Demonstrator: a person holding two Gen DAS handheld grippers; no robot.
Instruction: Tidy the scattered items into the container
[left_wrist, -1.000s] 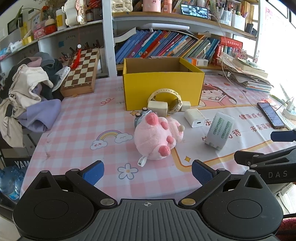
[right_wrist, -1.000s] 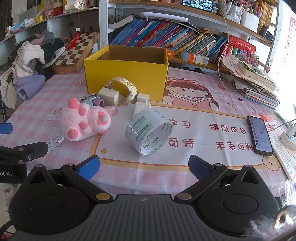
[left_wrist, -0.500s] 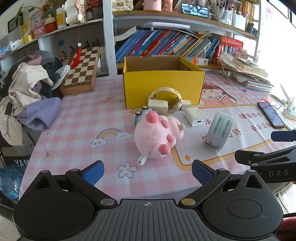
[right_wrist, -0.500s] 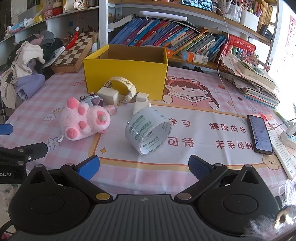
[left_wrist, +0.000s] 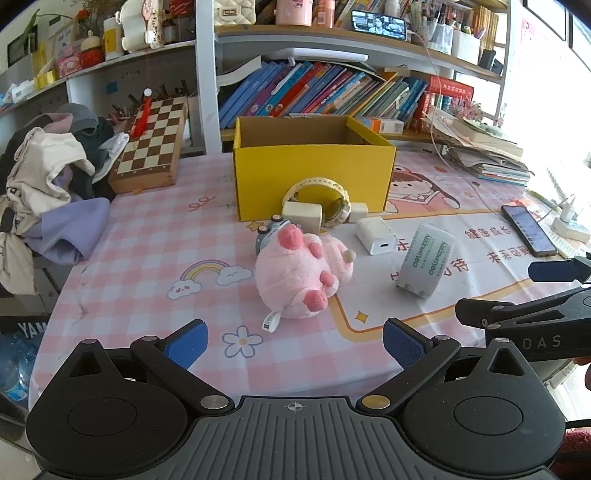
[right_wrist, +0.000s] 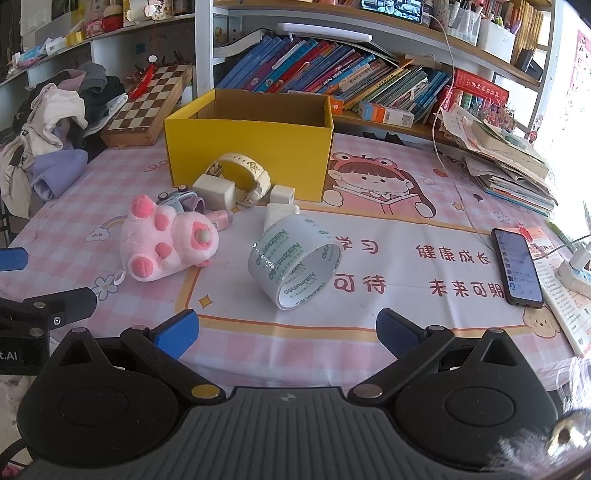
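Observation:
An open yellow box (left_wrist: 312, 173) (right_wrist: 251, 155) stands mid-table. In front of it lie a cream watch (left_wrist: 317, 188) (right_wrist: 240, 171), white chargers (left_wrist: 378, 235) (right_wrist: 214, 190), a small grey toy watch (right_wrist: 181, 197), a pink plush (left_wrist: 299, 275) (right_wrist: 164, 243) and a roll of clear tape (left_wrist: 424, 264) (right_wrist: 295, 262). My left gripper (left_wrist: 293, 341) is open and empty, just short of the plush. My right gripper (right_wrist: 286, 332) is open and empty, just short of the tape.
A chessboard (left_wrist: 151, 144) and a pile of clothes (left_wrist: 44, 192) sit at the left. A phone (right_wrist: 517, 266), a power strip and stacked books (right_wrist: 509, 166) are at the right. Bookshelves stand behind the box.
Both grippers have crept slightly forward toward the table items. Nothing on the table has moved.

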